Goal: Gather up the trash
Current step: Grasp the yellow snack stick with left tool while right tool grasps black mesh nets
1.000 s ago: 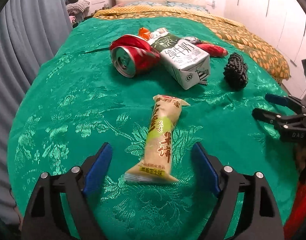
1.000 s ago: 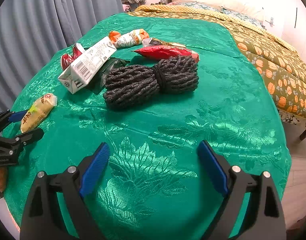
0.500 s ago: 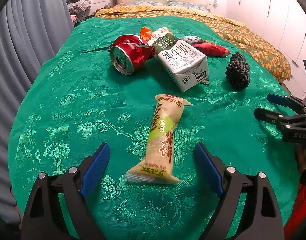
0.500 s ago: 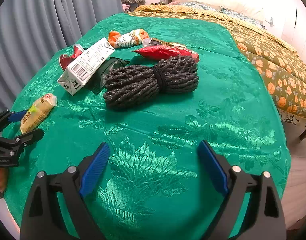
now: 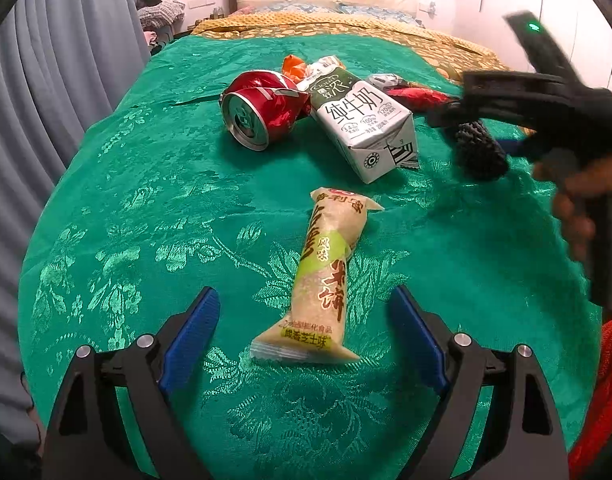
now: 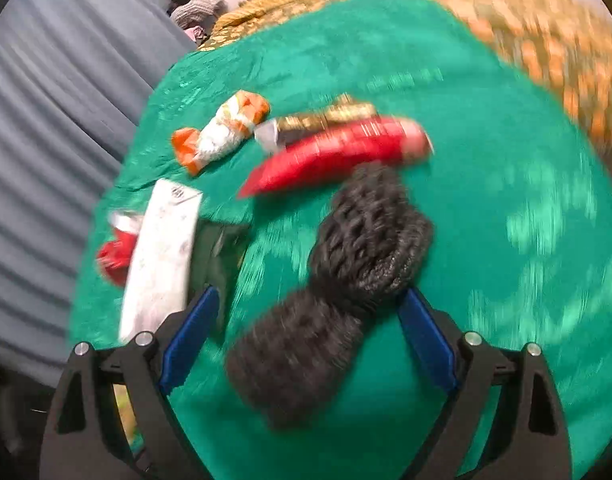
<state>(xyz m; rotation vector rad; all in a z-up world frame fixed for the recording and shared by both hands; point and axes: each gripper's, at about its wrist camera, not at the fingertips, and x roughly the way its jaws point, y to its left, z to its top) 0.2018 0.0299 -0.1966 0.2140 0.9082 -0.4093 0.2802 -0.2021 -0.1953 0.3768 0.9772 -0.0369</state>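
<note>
A beige snack packet [image 5: 326, 280] lies on the green bedspread [image 5: 145, 208], its near end between the open jaws of my left gripper [image 5: 306, 320], not touched. Behind it lie a crushed red can [image 5: 261, 108], a milk carton [image 5: 362, 124] and a black net bundle [image 5: 478, 152]. In the blurred right wrist view, my right gripper [image 6: 306, 320] is open, its jaws either side of the black net bundle [image 6: 334, 292]. The right gripper also shows in the left wrist view [image 5: 482, 124], over the bundle.
A red wrapper [image 6: 338, 152], an orange-and-white wrapper [image 6: 221, 132] and a gold wrapper [image 6: 326, 116] lie beyond the bundle. The milk carton [image 6: 161, 256] and red can [image 6: 117, 248] are left of it. Grey curtains [image 5: 45, 80] hang left; a yellow patterned blanket [image 5: 346, 24] covers the far bed.
My right gripper has moved fast forward and left over the black net bundle, which now sits between its jaws. My left gripper has barely moved.
</note>
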